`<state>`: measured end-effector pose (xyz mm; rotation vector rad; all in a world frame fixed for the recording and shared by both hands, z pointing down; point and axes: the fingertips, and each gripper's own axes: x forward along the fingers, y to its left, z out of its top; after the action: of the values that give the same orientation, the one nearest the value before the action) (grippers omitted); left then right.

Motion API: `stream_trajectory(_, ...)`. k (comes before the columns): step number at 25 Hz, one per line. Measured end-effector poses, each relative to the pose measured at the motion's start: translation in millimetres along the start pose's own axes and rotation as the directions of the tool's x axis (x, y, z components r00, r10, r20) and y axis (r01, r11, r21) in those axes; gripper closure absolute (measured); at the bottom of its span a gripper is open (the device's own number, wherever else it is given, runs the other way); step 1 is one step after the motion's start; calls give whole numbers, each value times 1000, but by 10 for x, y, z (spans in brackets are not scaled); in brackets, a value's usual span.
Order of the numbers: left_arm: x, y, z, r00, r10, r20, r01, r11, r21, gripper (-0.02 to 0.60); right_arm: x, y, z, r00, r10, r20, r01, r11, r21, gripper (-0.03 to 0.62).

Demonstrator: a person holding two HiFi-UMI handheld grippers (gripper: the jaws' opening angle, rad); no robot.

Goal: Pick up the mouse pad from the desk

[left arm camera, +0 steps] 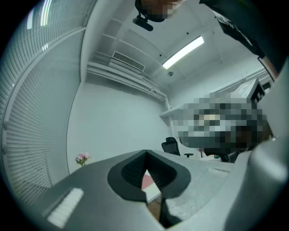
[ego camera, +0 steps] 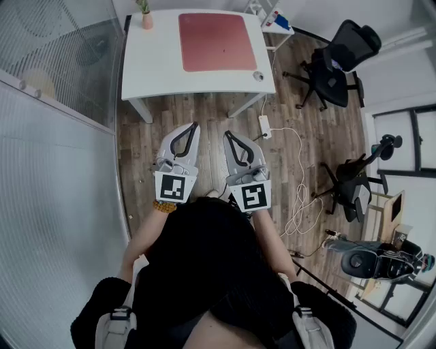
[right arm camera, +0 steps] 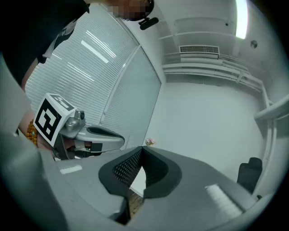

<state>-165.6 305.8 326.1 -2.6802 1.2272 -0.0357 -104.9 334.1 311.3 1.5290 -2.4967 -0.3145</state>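
The red mouse pad point(ego camera: 212, 41) lies flat on the white desk point(ego camera: 153, 65) at the far end of the room. Both grippers hang level over the wood floor, well short of the desk. My left gripper point(ego camera: 196, 125) has its jaws together at the tips with nothing between them. My right gripper point(ego camera: 227, 134) beside it is likewise shut and empty. In the left gripper view, a sliver of the mouse pad point(left arm camera: 147, 181) shows through the loop below the joined tips of the left gripper point(left arm camera: 146, 151). The right gripper point(right arm camera: 141, 148) frames a bit of the desk point(right arm camera: 139, 179).
A small potted flower point(ego camera: 146, 16) and a small round object point(ego camera: 258, 76) stand on the desk. A power strip point(ego camera: 265, 126) with a white cable lies on the floor. Office chairs point(ego camera: 334, 65) stand to the right, a glass partition with blinds point(ego camera: 54, 82) to the left.
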Motion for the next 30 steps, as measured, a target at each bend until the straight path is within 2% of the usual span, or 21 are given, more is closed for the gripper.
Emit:
stream_trajectory(3,-84,135,-63,1000,6,-1,-6,1000,-23,581,135,134,7,1000,18,2,-18,999,30,571)
stream_trajectory(6,-122,207,-160,1000,-2,-16,2,1000,-21,581,240,216,-12,1000,7,-10,-7,1000,8,571)
stream_trajectory(13,13,300,-439,997,-11,-73,10,1000,-23,581,451,141,-242,999,19,-47,-18,1000,18,571)
stream_trajectory(20,468,320,-569,992,-13,-122,16,999,29,581,741,-340,-426,1000,27,-8,-26,998,58,571)
stream_trajectory(27,1199,78,-713,981,-3,-196,13,998,53,581,841,-1131,-766,997,75,-5,-74,991,113,571)
stream_trajectory(30,1507,-48,-760,975,-3,-220,24,996,91,581,859,-1461,-1007,996,87,-28,-83,987,140,571)
